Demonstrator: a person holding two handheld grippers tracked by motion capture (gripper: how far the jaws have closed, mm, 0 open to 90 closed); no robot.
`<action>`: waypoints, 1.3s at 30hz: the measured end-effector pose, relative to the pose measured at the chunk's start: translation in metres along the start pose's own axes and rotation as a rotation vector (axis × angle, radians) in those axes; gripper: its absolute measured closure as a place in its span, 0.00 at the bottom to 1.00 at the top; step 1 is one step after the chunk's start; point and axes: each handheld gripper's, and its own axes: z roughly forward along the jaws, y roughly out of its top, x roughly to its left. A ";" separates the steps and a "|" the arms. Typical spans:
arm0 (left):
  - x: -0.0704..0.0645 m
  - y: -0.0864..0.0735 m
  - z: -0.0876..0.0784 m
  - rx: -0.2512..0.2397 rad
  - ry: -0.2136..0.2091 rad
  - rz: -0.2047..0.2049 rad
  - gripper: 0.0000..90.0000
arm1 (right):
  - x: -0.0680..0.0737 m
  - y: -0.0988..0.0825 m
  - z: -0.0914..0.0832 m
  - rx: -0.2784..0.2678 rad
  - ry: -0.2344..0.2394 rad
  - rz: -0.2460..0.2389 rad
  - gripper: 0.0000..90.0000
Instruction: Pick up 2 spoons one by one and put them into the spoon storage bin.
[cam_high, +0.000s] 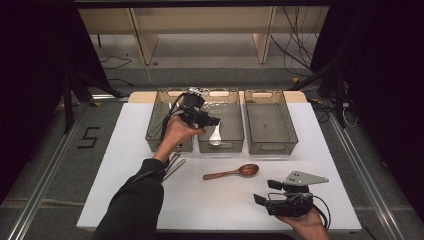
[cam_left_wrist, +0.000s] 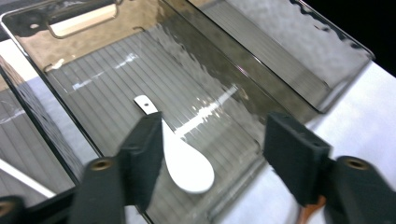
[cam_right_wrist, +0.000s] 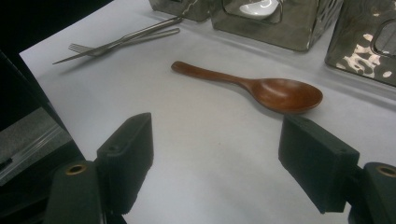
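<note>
High view: I hold the left hand-held gripper (cam_high: 214, 121) over the middle tray (cam_high: 221, 145) of three at the far side of the desk (cam_high: 210, 200).
White spoon: it (cam_left_wrist: 184, 161) lies flat on the ribbed floor of that tray, bowl toward the near wall.
Left hand-held gripper: jaws wide apart, nothing between the pads, the spoon free below them.
Right hand-held gripper: it (cam_high: 265, 192) rests near the right front edge, jaws spread and empty.
Wooden spoon: it (cam_right_wrist: 254, 87) lies on the desk, well apart from the trays.
Doing it well: I judge I should lift straight up, clear of the tray wall.
Hard to see: a fork and knife (cam_right_wrist: 119, 41) at left overlap; tray glare blurs detail.
</note>
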 end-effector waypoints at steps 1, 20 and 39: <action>-0.002 -0.001 -0.003 0.000 -0.005 0.008 0.39 | 0.000 0.000 0.000 0.000 -0.001 -0.001 0.30; -0.044 -0.051 -0.024 0.039 -0.081 0.152 0.24 | 0.001 0.000 0.001 0.000 -0.003 -0.001 0.30; -0.063 -0.084 0.008 0.138 -0.087 0.238 0.25 | 0.001 0.000 0.000 0.003 -0.005 -0.004 0.30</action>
